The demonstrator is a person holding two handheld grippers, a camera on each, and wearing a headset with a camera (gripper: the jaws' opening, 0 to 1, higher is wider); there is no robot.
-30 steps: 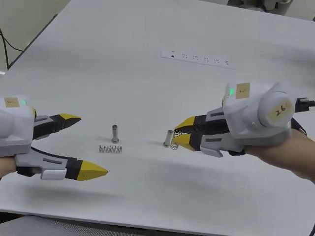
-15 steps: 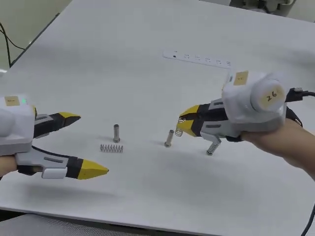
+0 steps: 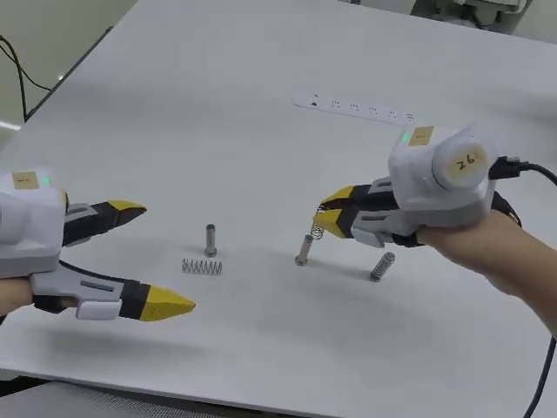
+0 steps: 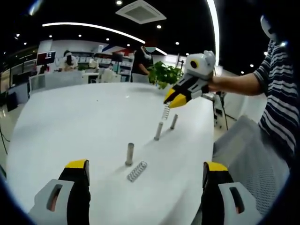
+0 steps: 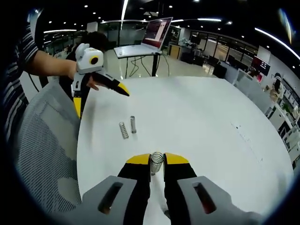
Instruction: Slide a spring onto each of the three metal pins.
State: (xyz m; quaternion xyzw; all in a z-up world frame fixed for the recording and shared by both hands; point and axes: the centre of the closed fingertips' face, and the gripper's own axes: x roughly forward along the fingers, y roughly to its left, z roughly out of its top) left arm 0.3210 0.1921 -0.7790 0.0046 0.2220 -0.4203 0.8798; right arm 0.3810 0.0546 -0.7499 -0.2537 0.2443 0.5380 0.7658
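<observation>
On the white table (image 3: 218,104) a bare pin (image 3: 211,239) stands upright with a loose spring (image 3: 202,266) lying just in front of it. A second pin (image 3: 304,250) leans in the middle. To its right a third pin (image 3: 381,266) wears a spring. My right gripper (image 3: 335,213) hovers just above the middle pin, shut on a small spring (image 3: 318,228) that hangs from its tips; the same spring (image 5: 157,161) sits between the yellow tips in the right gripper view. My left gripper (image 3: 148,257) is open, left of the bare pin (image 4: 129,154) and loose spring (image 4: 137,171).
A white power strip (image 3: 361,108) lies far back on the table. A cable (image 3: 531,170) runs from the right gripper. The table's front edge is close below the left gripper. People and desks stand in the far background of the gripper views.
The right gripper has risen from the tabletop beside the middle pin, carrying its spring up, and uncovered the spring-covered pin behind it. The left gripper has stayed put.
</observation>
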